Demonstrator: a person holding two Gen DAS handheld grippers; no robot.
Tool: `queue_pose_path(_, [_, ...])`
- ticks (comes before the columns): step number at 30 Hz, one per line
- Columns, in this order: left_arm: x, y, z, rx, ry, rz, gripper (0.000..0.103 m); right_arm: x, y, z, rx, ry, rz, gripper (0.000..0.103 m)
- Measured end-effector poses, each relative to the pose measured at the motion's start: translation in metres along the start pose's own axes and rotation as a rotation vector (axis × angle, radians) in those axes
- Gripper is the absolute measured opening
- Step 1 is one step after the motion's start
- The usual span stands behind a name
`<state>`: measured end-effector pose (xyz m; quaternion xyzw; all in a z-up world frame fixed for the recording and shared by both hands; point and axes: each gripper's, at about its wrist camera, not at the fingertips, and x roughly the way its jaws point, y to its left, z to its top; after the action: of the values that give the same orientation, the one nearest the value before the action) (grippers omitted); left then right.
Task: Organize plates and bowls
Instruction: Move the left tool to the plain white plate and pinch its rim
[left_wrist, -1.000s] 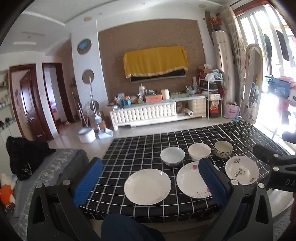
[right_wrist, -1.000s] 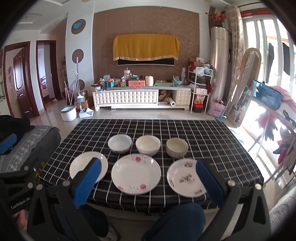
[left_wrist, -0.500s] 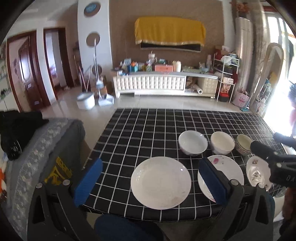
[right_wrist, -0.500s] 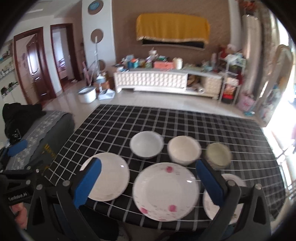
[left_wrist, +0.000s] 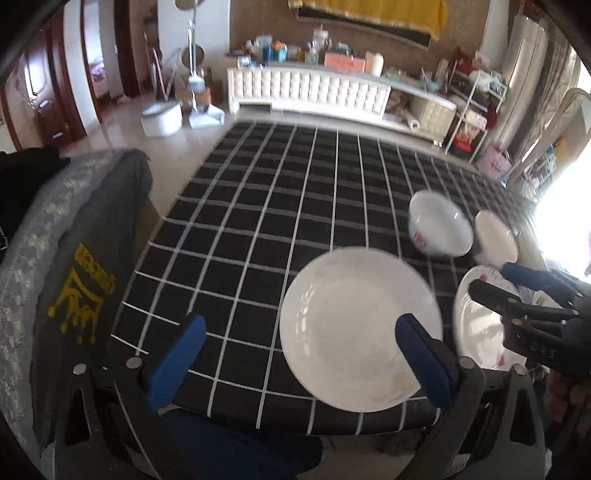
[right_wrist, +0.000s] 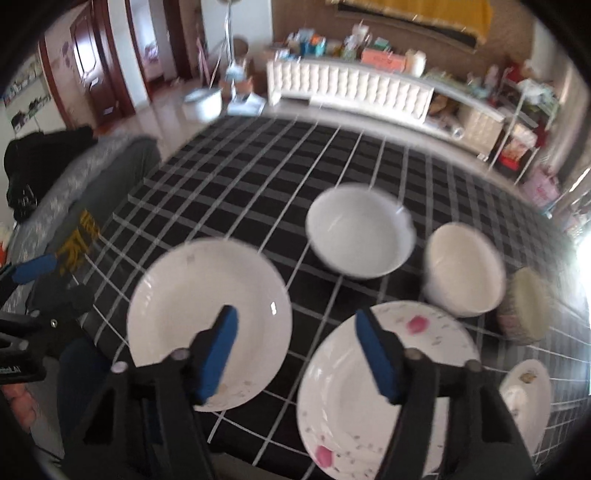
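Plates: three, the plain white plate (right_wrist: 207, 325) among them; bowls: three. The left gripper (left_wrist: 299, 354) is spread wide, holding nothing. The right gripper (right_wrist: 297, 354) is open too, empty, above the flowered plate (right_wrist: 369, 398).

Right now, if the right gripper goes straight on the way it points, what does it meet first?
Probably tablecloth: the right gripper aims at the gap between the plain white plate and the pink-flowered plate. Depth is unclear; a finger could clip either rim.
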<state>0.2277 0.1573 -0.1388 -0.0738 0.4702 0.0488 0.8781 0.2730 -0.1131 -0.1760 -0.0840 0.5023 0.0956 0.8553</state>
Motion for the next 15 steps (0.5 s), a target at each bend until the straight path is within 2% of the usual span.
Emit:
queue_pose_path(2, [0.017, 0.005, -0.002, -0.003, 0.034, 0.003, 0.099, 0.013, -0.003, 0.000, 0.013, 0.022, -0.002, 0.061])
queue_pose_path(6, [0.044, 0.013, -0.008, -0.029, 0.110, -0.021, 0.091, 0.036, -0.007, 0.004, 0.026, 0.062, 0.011, 0.061])
queue_pose_path(8, [0.057, 0.019, -0.010, -0.048, 0.143, -0.029, 0.088, 0.044, -0.008, 0.005, 0.022, 0.080, 0.010, 0.057])
queue_pose_path(10, [0.066, 0.023, -0.013, -0.063, 0.170, -0.037, 0.080, 0.050, -0.010, 0.005, 0.020, 0.096, 0.009, 0.047])
queue_pose_path(13, [0.075, 0.024, -0.015, -0.069, 0.188, -0.040, 0.075, 0.061, -0.008, 0.004, 0.014, 0.110, 0.012, 0.036])
queue_pose_path(15, [0.080, 0.023, -0.017, -0.062, 0.200, -0.043, 0.071, 0.065, -0.008, 0.002, 0.007, 0.128, 0.015, 0.035])
